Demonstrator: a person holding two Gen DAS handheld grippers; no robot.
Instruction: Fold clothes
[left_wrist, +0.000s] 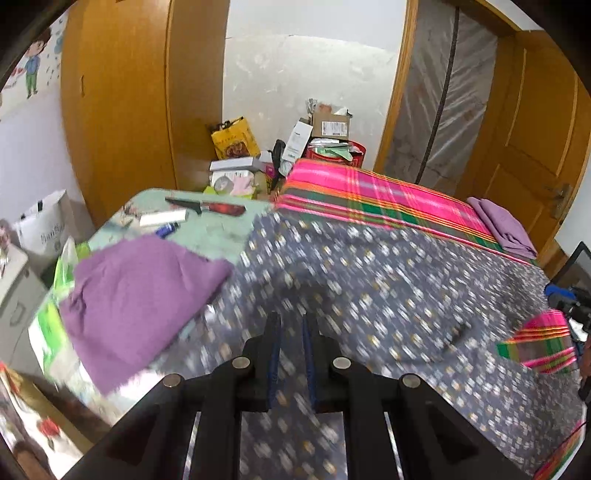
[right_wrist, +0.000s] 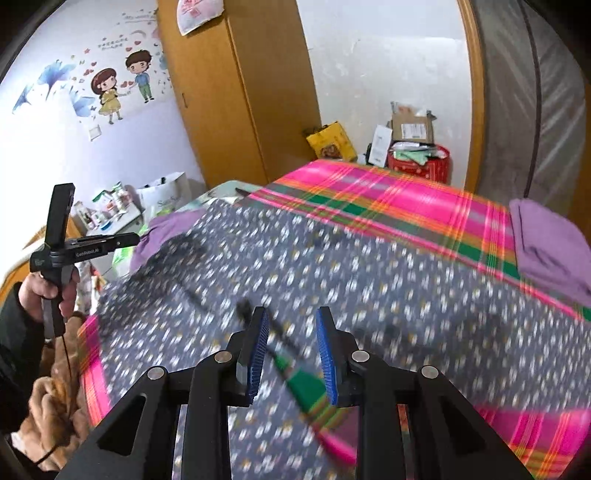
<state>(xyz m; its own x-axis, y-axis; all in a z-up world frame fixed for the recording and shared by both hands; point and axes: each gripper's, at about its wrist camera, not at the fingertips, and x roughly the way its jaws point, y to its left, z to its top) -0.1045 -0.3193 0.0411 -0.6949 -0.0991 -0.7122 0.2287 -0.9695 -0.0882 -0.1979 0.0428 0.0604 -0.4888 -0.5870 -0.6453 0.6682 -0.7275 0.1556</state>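
Note:
A grey-blue flowered garment (left_wrist: 369, 280) lies spread over the bed's pink plaid sheet (left_wrist: 369, 192), blurred by motion. My left gripper (left_wrist: 291, 321) hovers over its near part with a narrow gap between the pads and nothing pinched. My right gripper (right_wrist: 292, 312) stands open above the flowered garment (right_wrist: 369, 288), its blue pads (right_wrist: 258, 343) apart and empty. Under them a strip of plaid sheet (right_wrist: 306, 387) shows through a gap in the cloth. A loose purple cloth (left_wrist: 136, 295) lies at the left edge. A folded purple piece (left_wrist: 506, 229) rests at the far right.
A pale green side table (left_wrist: 221, 229) holds a knife (left_wrist: 207, 206) and small items. Boxes and a red tub (left_wrist: 332, 147) crowd the far end. A hand (right_wrist: 37, 295) holds the other gripper's handle at the bed's left. A brown fuzzy cloth (right_wrist: 55, 398) lies below it.

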